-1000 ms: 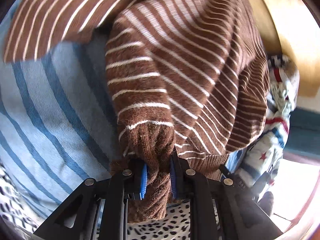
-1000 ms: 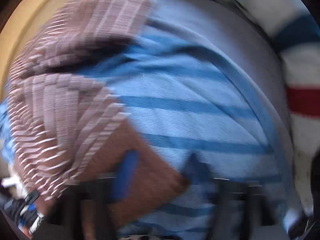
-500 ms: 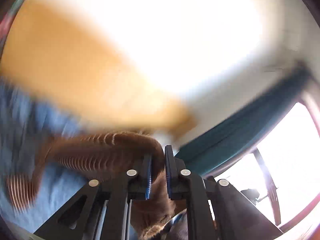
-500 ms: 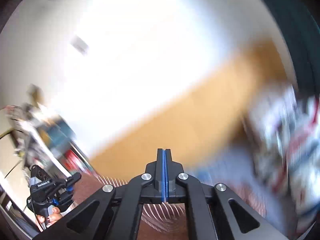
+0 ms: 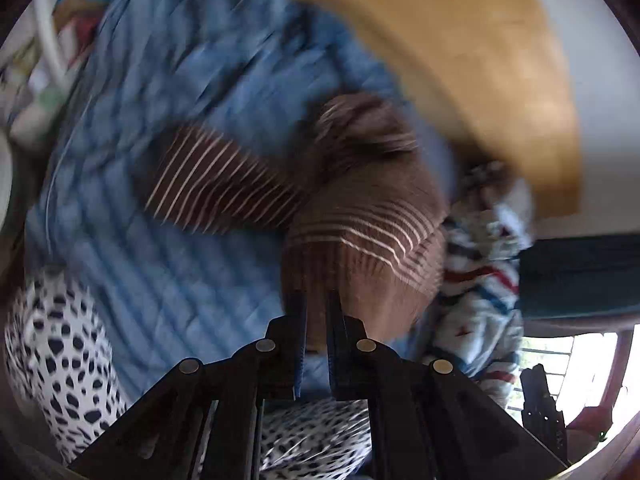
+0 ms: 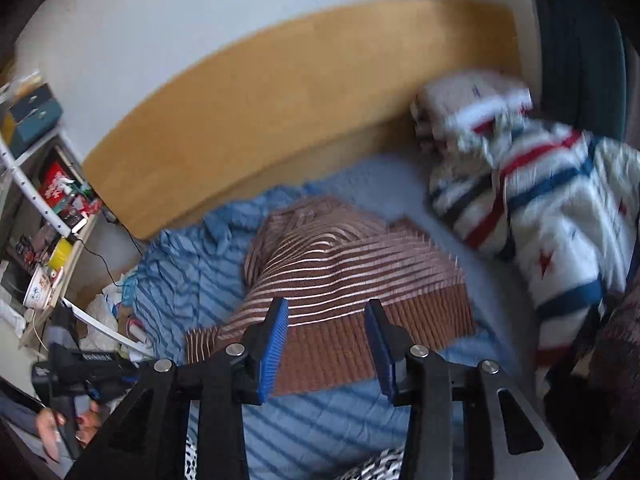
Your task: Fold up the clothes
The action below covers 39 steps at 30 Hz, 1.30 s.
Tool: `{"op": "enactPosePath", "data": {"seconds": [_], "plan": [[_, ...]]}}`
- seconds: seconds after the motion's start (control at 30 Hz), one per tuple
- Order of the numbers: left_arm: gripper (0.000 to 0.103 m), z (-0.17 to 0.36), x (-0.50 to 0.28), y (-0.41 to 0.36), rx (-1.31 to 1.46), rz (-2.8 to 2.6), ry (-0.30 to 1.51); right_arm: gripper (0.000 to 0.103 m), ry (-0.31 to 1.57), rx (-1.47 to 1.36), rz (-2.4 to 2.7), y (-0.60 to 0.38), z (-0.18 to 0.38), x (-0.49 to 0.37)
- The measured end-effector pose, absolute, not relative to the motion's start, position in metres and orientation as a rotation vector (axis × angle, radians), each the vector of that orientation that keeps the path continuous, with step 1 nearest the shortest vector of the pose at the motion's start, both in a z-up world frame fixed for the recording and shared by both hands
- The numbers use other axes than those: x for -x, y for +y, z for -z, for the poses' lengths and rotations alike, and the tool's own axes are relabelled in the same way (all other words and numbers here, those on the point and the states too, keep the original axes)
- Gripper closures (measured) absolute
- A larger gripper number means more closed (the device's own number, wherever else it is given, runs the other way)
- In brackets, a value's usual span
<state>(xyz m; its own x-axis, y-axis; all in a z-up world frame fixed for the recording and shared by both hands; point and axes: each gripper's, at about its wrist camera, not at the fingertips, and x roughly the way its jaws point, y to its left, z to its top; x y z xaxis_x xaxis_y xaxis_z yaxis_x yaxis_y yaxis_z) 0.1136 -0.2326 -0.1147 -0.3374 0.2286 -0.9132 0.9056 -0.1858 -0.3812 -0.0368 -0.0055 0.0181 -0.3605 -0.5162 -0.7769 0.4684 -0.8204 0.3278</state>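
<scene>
While gaping over the brown striped sweater (image 6: 344,276), the right claw (image 6: 326,338); left claw (image 5: 316,316) pinching its hem.

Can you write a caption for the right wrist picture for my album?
Open right gripper hovers over a brown striped sweater lying on a blue striped bed sheet.

A lived-in bedroom at home.
I worked over a bed (image 6: 320,420) spread with a blue striped sheet, a wooden headboard (image 6: 280,92) standing against the white wall (image 6: 160,12) behind it. A rumpled star-and-stripe quilt (image 6: 560,216) was heaped at one end. Beside the bed stood a white shelf (image 6: 36,196) crowded with boxes, packets and a paper cup (image 6: 40,286), and daylight came through a window (image 5: 560,356).
</scene>
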Motion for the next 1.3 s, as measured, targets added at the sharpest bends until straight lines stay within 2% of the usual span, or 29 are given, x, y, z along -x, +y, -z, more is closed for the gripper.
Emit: {"op": "enactPosePath", "data": {"seconds": [0.03, 0.1, 0.17, 0.23, 0.37, 0.47, 0.63, 0.7, 0.83, 0.87, 0.9, 0.93, 0.97, 1.17, 1.23, 1.3], "plan": [[0.095, 0.136, -0.123, -0.229, -1.335, 1.493, 1.594, 0.058, -0.097, -1.377, 2.161, 0.003, 0.010, 0.041], [0.083, 0.176, -0.141, -0.225, -1.328, 1.343, 1.739, 0.058, -0.148, -1.496, 2.123, 0.022, 0.046, 0.063], [0.056, 0.177, -0.146, -0.229, -1.286, 1.321, 1.750, 0.057, -0.186, -1.576, 2.095, 0.033, 0.067, 0.071], [0.049, 0.170, -0.138, -0.238, -1.250, 1.384, 1.742, 0.053, -0.208, -1.608, 2.067, 0.027, 0.073, 0.071], [0.049, 0.148, -0.120, -0.264, -1.173, 1.533, 1.718, 0.043, -0.156, -1.653, 1.992, -0.010, 0.093, 0.059], [0.049, 0.146, -0.110, -0.287, -1.138, 1.593, 1.680, 0.042, -0.042, -1.668, 1.915, -0.051, 0.115, 0.038], [0.049, 0.163, -0.113, -0.321, -1.101, 1.602, 1.630, 0.034, 0.199, -1.638, 1.762, -0.129, 0.165, -0.015], [0.049, 0.173, -0.125, -0.336, -1.082, 1.553, 1.644, 0.028, 0.331, -1.619, 1.709, -0.159, 0.184, -0.039], [0.049, 0.185, -0.144, -0.350, -1.055, 1.489, 1.653, 0.024, 0.623, -1.563, 1.707, -0.198, 0.222, -0.073], [0.049, 0.187, -0.146, -0.352, -1.061, 1.483, 1.644, 0.031, 0.576, -1.565, 1.756, -0.185, 0.215, -0.061], [0.049, 0.189, -0.146, -0.353, -1.064, 1.485, 1.641, 0.063, 0.529, -1.567, 1.803, -0.172, 0.208, -0.049], [0.049, 0.189, -0.146, -0.353, -1.064, 1.491, 1.643, 0.080, 0.481, -1.568, 1.851, -0.158, 0.201, -0.037], [0.049, 0.191, -0.144, -0.352, -1.061, 1.495, 1.655, 0.087, 0.432, -1.568, 1.897, -0.145, 0.194, -0.026], [0.049, 0.206, -0.081, -0.340, -1.062, 1.565, 1.754, 0.089, 0.068, -1.592, 2.195, -0.038, 0.146, 0.052], [0.049, 0.208, -0.049, -0.339, -1.094, 1.589, 1.720, 0.089, -0.038, -1.587, 2.243, -0.008, 0.130, 0.067], [0.048, 0.212, -0.009, -0.343, -1.146, 1.603, 1.612, 0.089, -0.072, -1.570, 2.261, 0.007, 0.119, 0.074]]}}
